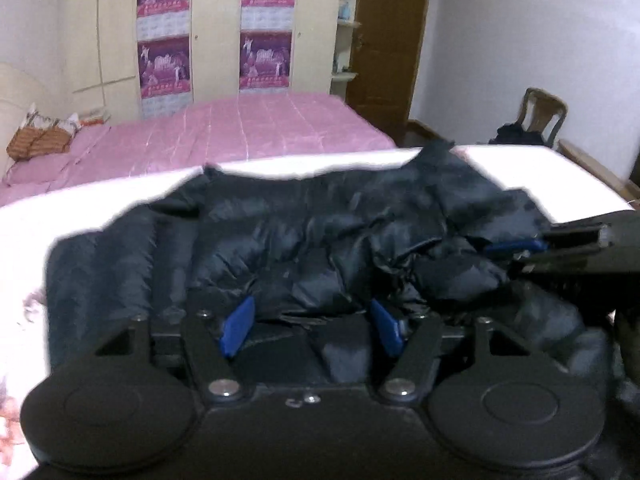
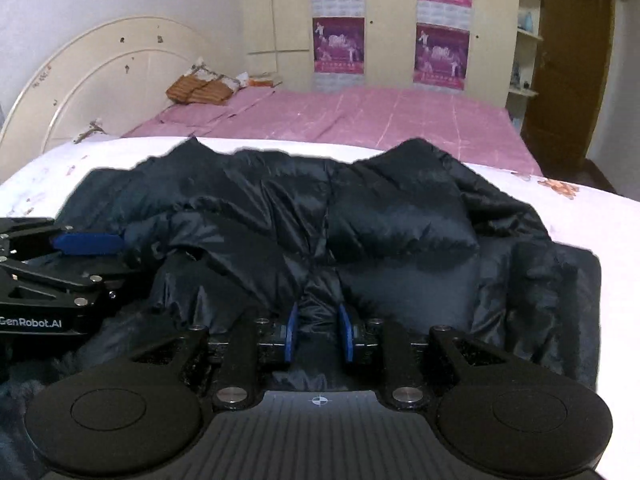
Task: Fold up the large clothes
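Nearest, the left claw stands spread wide over the near hem of the dark puffer jacket, while the right claw is pinched on a fold of its fabric. The jacket lies bunched across the white bed, reaching toward its far edge. Folding looks barely begun, with smoothing and folds left to do; the pink bed sits beyond.
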A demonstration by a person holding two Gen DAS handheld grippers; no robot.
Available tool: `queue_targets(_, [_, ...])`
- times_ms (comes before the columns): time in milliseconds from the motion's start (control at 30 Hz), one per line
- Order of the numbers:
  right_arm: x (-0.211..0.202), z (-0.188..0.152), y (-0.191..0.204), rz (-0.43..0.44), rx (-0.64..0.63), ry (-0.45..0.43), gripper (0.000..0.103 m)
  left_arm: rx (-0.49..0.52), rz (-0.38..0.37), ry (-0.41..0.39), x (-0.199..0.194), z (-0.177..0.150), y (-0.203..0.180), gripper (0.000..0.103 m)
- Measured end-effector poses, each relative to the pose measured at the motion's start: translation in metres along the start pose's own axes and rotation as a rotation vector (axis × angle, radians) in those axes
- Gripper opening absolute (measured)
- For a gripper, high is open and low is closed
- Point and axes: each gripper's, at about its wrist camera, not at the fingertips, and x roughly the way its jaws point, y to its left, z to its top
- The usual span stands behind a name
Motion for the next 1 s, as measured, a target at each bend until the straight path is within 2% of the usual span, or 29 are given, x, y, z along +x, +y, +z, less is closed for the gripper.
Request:
queue_targets(100, [-0.072, -0.007, -0.009, 0.011, 0.016, -0.100, 0.021, -0.017, -0.009, -0.074, -0.058, -0.014, -0.001, 0.061])
queue_targets(167, [-0.093, -0.015, -0.013, 0.072, 0.027, -0.130, 0.021, -0.033, -0.033, -0.081, -0.073, -0.026, -0.008, 0.061])
queue_targets(200, [-0.099, -0.021, -0.008, 0.095, 0.013, -0.126, 0.021, -0.015, -0.021, -0.081, -0.073, -0.031, -0.014, 0.061])
queue_targets(267, [-0.086, -0.026, 0.001, 0.110, -0.020, -0.093, 0.021, 0.016, 0.015, -0.046, -0.055, -0.035, -0.015, 0.061])
queue_targets(333, [-0.050, -0.033, 0.005, 0.051, -0.030, 0.003, 0.021, 0.017, 0.047, 0.014, -0.028, -0.043, -0.011, 0.062])
queue_targets(400, [-0.017, -0.041, 0.003, 0.008, -0.025, 0.087, 0.021, 0.030, 0.063, 0.038, -0.012, -0.049, -0.011, 0.063])
queue_targets(467, [-0.005, -0.042, 0.001, 0.005, 0.001, 0.101, 0.021, 0.048, 0.074, 0.045, -0.012, -0.050, -0.012, 0.063])
queue_targets(533, [-0.011, -0.036, 0.003, -0.005, 0.002, 0.107, 0.021, 0.053, 0.081, 0.044, -0.026, -0.046, -0.013, 0.061])
queue_targets(567, [-0.026, -0.033, 0.003, -0.008, 0.009, 0.078, 0.021, 0.050, 0.084, 0.034, -0.034, -0.046, -0.013, 0.063])
queue_targets(600, [-0.040, -0.031, 0.002, -0.007, 0.020, 0.045, 0.021, 0.048, 0.094, 0.025, -0.045, -0.047, -0.012, 0.080])
queue_targets(633, [-0.056, -0.031, 0.000, -0.014, 0.035, 0.013, 0.024, 0.044, 0.112, 0.020, -0.055, -0.048, -0.011, 0.092])
queue_targets(667, [-0.071, -0.032, -0.005, -0.030, 0.051, -0.009, 0.060, 0.039, 0.136, 0.012, -0.062, -0.051, -0.009, 0.103])
queue_targets(700, [-0.086, -0.036, -0.008, -0.040, 0.063, -0.037, 0.087, 0.041, 0.143, 0.009, -0.066, -0.053, -0.007, 0.098])
queue_targets(733, [-0.102, -0.041, -0.013, -0.028, 0.074, -0.068, 0.086, 0.044, 0.143, 0.024, -0.074, -0.057, -0.004, 0.096])
queue_targets(767, [-0.115, -0.044, -0.018, -0.029, 0.088, -0.061, 0.085, 0.045, 0.141, 0.034, -0.079, -0.060, -0.001, 0.092])
queue_targets(867, [-0.151, -0.067, -0.032, -0.064, 0.145, -0.030, 0.070, 0.005, 0.133, 0.081, -0.093, -0.079, 0.020, 0.084])
queue_targets(967, [-0.185, -0.096, -0.057, -0.065, 0.245, 0.013, 0.064, -0.057, 0.141, 0.152, -0.111, -0.108, 0.044, 0.076])
queue_targets(1000, [-0.190, -0.106, -0.067, -0.065, 0.277, 0.031, 0.056, -0.075, 0.147, 0.172, -0.121, -0.119, 0.052, 0.074])
